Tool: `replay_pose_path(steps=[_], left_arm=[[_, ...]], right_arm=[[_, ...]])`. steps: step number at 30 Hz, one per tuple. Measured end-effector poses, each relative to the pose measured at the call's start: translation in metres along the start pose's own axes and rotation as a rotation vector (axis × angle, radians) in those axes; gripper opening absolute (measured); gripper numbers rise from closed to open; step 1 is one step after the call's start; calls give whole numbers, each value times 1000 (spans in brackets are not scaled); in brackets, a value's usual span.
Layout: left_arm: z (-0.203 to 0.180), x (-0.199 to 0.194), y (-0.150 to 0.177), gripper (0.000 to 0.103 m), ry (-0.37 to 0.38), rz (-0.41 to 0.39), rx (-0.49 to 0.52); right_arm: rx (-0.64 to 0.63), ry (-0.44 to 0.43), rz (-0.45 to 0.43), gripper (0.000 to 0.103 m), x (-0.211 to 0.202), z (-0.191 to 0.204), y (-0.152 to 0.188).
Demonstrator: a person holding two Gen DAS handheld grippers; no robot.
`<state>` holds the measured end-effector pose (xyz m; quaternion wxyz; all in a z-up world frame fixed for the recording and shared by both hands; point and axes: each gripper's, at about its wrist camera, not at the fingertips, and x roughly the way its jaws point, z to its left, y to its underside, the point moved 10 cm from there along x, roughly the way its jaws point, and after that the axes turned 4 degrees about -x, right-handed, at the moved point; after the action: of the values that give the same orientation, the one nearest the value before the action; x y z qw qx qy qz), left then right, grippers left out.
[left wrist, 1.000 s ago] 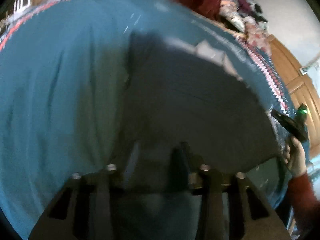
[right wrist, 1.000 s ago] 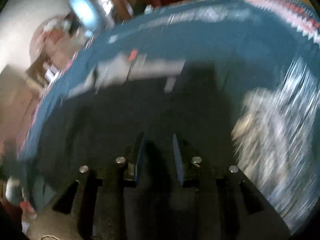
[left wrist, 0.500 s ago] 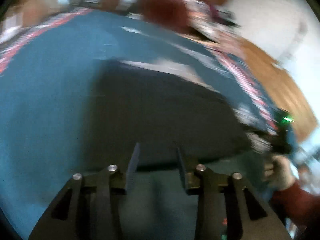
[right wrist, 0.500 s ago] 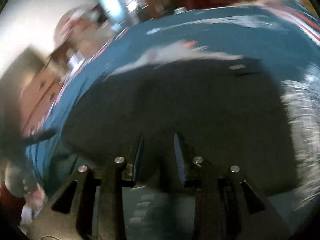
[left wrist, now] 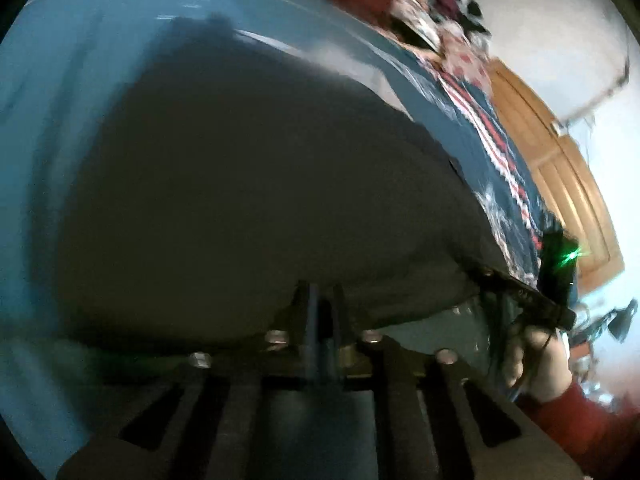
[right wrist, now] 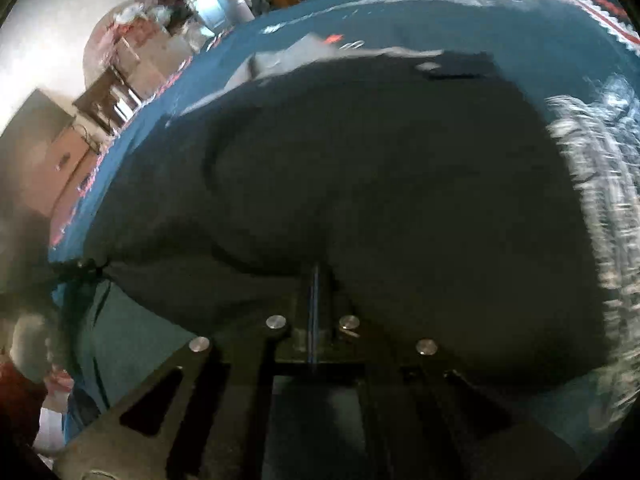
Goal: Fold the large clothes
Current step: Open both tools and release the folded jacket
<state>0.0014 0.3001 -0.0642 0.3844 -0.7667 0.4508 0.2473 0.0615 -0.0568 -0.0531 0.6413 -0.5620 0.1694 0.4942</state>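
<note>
Filling the middle of both wrist views, the dark garment (left wrist: 248,200) lies spread on a teal bedspread (left wrist: 48,128) whose red-and-white patterned border runs along the right side of the left wrist frame. At the bottom centre of that frame the left gripper (left wrist: 322,312) has its two fingers drawn close, with only a thin gap, pinching the near hem of the garment. In the right wrist frame the right gripper (right wrist: 316,284) sits at bottom centre with its fingers pressed nearly together on the garment's near edge, the cloth rising in a soft fold just above them. At the lower right of the left wrist frame, the right gripper appears side-on at the garment's corner, held by a hand (left wrist: 532,364) in a red sleeve (left wrist: 580,424), with a green light glowing on the tool. A heap of patterned clothes (left wrist: 436,12) lies at the top right of that frame, beside wooden furniture (left wrist: 568,176). The right wrist frame shows a blurred white patterned cloth (right wrist: 592,184) along its right edge.
</note>
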Motion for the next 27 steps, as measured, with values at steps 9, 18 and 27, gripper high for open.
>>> replay_pose_path(steps=[9, 18, 27], left_arm=[[95, -90, -24, 20, -401, -182, -14], [100, -45, -45, 73, -567, -192, -1], [98, -36, -52, 90, -552, -136, -9]], right_arm=[[97, 392, -102, 24, -79, -91, 12], [200, 602, -137, 75, -78, -142, 35], [131, 611, -73, 103, -54, -140, 34]])
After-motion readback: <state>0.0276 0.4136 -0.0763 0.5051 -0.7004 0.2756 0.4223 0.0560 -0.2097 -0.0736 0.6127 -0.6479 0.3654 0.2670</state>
